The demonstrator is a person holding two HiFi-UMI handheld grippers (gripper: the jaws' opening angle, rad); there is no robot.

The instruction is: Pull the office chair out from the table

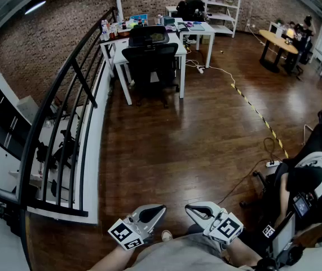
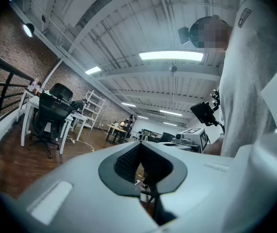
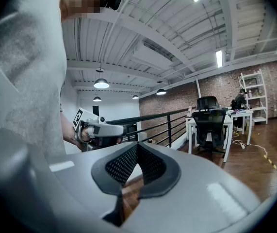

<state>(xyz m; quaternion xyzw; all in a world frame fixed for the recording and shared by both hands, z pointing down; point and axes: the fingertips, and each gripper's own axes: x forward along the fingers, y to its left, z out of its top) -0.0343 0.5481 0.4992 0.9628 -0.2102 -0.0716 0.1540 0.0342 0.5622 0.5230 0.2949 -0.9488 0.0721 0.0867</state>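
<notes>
Lots of wooden floor [image 1: 194, 134] here, black railing [image 1: 65, 123] down the left. White table [image 1: 181, 51] is way across the room, and the black office chair [image 1: 149, 58] sits pushed in against its near side. Left gripper [image 1: 156, 210] and right gripper [image 1: 197, 210] hang by the person's waist, jaws pinched together, nothing between them.

Open floor [image 1: 194, 129] to office chair [image 1: 151, 58]; railing [image 1: 84, 83] left
</notes>
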